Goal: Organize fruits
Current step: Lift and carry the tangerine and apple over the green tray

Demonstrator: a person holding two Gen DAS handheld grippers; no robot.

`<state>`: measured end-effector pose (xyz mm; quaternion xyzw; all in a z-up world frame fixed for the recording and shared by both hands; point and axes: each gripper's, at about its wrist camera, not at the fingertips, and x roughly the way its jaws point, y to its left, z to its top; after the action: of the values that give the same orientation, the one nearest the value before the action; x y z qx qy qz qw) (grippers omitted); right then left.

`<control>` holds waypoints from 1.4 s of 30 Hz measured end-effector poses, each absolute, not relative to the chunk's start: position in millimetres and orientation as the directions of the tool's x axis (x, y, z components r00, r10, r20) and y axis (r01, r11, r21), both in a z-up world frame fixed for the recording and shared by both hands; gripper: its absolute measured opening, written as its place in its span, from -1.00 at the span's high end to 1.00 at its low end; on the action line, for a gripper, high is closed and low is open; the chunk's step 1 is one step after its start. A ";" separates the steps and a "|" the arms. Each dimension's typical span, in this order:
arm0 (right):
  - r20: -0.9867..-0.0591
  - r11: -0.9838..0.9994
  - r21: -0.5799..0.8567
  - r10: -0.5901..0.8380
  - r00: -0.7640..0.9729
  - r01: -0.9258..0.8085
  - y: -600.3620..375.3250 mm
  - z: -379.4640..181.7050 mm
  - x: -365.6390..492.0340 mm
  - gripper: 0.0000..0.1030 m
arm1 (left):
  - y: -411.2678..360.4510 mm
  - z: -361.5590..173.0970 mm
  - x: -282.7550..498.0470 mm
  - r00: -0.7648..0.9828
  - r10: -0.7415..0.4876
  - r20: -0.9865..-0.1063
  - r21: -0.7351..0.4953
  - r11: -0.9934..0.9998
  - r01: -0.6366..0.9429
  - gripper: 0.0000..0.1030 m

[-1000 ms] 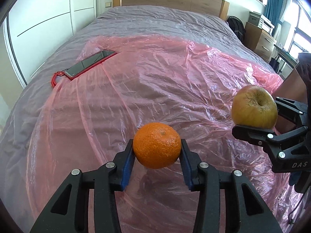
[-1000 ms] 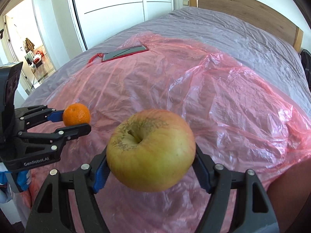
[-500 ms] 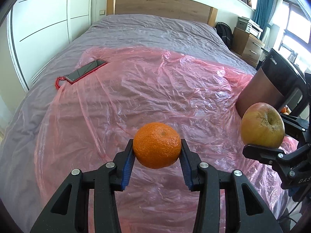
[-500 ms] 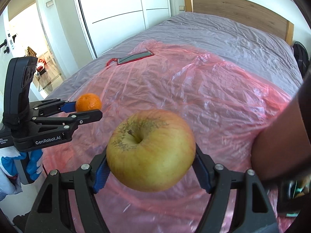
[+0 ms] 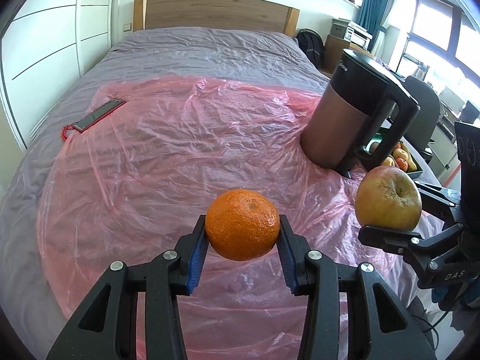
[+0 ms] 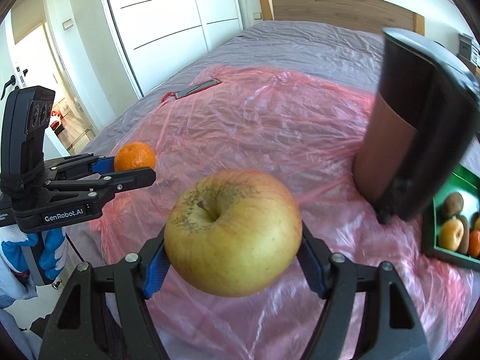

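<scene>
My left gripper (image 5: pixel 242 234) is shut on an orange mandarin (image 5: pixel 242 224) and holds it above the pink plastic sheet (image 5: pixel 180 138) on the bed. It also shows in the right wrist view (image 6: pixel 135 166) with the mandarin (image 6: pixel 134 156). My right gripper (image 6: pixel 233 246) is shut on a yellow-green apple (image 6: pixel 233 231), held in the air to the right of the left one; the apple also shows in the left wrist view (image 5: pixel 388 199). A green tray (image 6: pixel 432 240) with several fruits lies at the far right.
A tall brown and black kettle (image 5: pixel 348 114) stands on the sheet right of centre, in front of the tray. A phone in a red case (image 5: pixel 96 115) lies at the sheet's far left. White wardrobes line the left; a wooden headboard is at the back.
Both grippers have pulled back and swung right with their fruits still held. The kettle and the green fruit tray have come into view on the right.
</scene>
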<state>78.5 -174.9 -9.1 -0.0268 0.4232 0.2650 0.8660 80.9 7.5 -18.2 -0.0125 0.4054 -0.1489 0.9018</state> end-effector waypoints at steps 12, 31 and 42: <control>-0.723 0.920 0.216 0.376 0.580 -0.328 -270.5 -9.8 48.2 -1.00 | -84.1 -2.6 47.4 0.566 -0.376 -0.733 -0.133 0.896 0.423 0.25; -0.698 0.968 0.247 0.208 0.685 -0.041 -442.5 -17.5 51.3 -1.00 | -265.2 8.1 59.0 0.416 -0.515 -0.749 -0.146 0.741 0.656 0.25; -0.687 0.976 0.218 0.163 0.708 -0.013 -493.5 -19.3 109.9 -1.00 | -345.4 5.7 109.6 0.394 -0.528 -0.752 -0.135 0.709 0.692 0.25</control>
<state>109.9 -493.5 -19.3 0.0989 0.3793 0.0481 0.9187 109.6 -345.4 5.7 0.1004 0.4093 -0.3681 0.8288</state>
